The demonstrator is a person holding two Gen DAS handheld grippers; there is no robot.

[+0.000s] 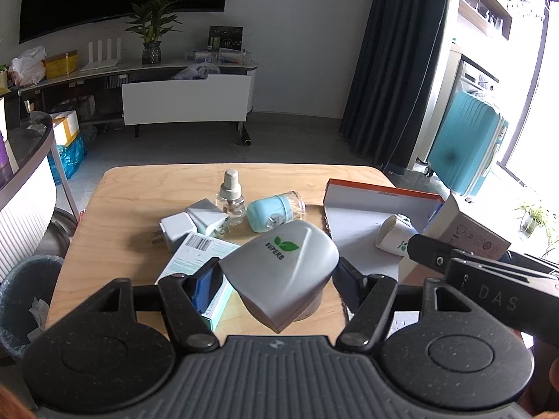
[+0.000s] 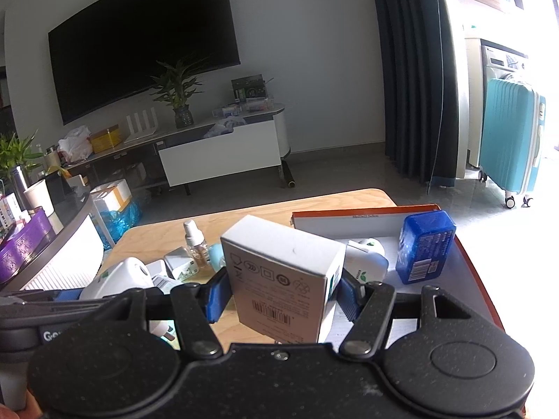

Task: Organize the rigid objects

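While the left gripper (image 1: 279, 279) clamps the grey device (image 1: 283, 269), the right gripper (image 2: 283, 293) clamps the white carton (image 2: 279, 276).

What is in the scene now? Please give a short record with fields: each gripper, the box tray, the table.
left gripper: shut on white plug-in device, held above the table
right gripper: shut on white carton, held near the tray
tray: orange-rimmed, holds a blue pack and a second white device
table: wooden; clear bottle, mint-capped jar lying down, two chargers, flat teal box
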